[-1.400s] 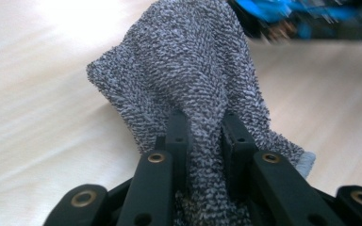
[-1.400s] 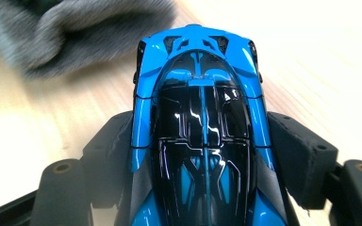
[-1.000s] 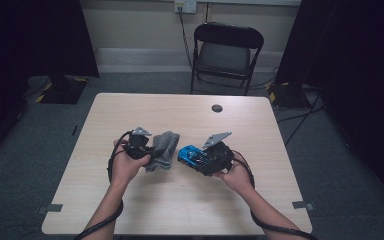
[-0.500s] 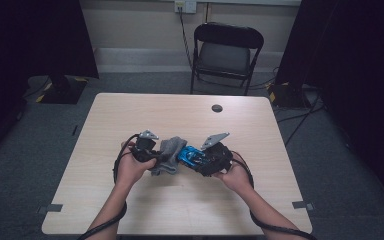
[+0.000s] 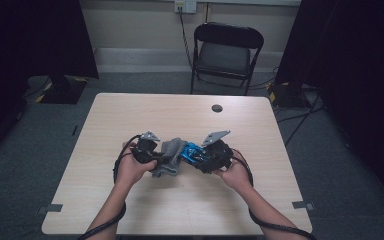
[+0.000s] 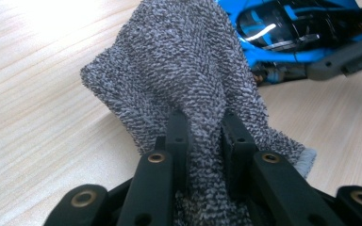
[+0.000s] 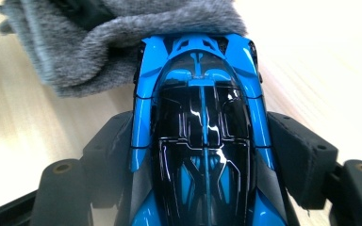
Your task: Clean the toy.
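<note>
My left gripper point(image 5: 156, 156) is clamped tight on a fold of the grey terry cloth point(image 6: 188, 70), the knit bunched up between its two black jaws. My right gripper point(image 5: 199, 156) grips the blue toy car point(image 7: 200, 136) by its flanks, one pad on each side of the glossy black-and-blue body. Both meet near the middle of the wooden table point(image 5: 190, 210), a little toward my near edge, the cloth on the left and the car on the right. The cloth lies against the car's far end and seems to touch it, though the fluff hides the exact contact. A small dark disc point(image 5: 217, 108) sits far off, toward the folding chair point(image 5: 225, 55).
</note>
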{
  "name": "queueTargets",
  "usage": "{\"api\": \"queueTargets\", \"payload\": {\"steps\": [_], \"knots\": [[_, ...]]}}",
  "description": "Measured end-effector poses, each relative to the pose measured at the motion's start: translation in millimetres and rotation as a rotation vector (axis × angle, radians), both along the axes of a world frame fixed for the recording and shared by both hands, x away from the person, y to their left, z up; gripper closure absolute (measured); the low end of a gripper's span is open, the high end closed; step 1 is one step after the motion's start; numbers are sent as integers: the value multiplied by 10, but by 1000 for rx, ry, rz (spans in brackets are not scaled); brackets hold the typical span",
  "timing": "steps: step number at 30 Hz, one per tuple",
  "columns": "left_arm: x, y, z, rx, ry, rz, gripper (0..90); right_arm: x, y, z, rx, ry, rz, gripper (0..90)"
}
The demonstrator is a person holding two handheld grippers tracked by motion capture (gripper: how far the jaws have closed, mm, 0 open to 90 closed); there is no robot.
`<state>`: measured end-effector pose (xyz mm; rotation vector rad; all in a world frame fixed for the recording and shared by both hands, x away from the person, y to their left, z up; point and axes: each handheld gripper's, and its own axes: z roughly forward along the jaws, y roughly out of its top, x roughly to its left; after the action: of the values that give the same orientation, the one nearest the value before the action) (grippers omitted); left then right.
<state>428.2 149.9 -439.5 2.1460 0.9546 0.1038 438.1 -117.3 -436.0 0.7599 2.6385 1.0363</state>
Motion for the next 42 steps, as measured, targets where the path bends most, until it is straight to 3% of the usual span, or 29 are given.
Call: {"api": "queueTargets", "payload": {"steps": [18, 26, 32, 42], "knots": [[-157, -17, -5, -23, 12, -42, 764, 160, -142, -17, -2, 7, -76, 280], [-251, -23, -47, -5, 27, -79, 763, 241, -202, -5, 12, 10, -106, 280], [-235, 103, -71, -1, 28, -18, 764, 261, -224, 31, 20, 9, -105, 280], [-61, 244, 20, 9, -9, 63, 764, 160, -166, 80, 28, -3, -64, 280]]}}
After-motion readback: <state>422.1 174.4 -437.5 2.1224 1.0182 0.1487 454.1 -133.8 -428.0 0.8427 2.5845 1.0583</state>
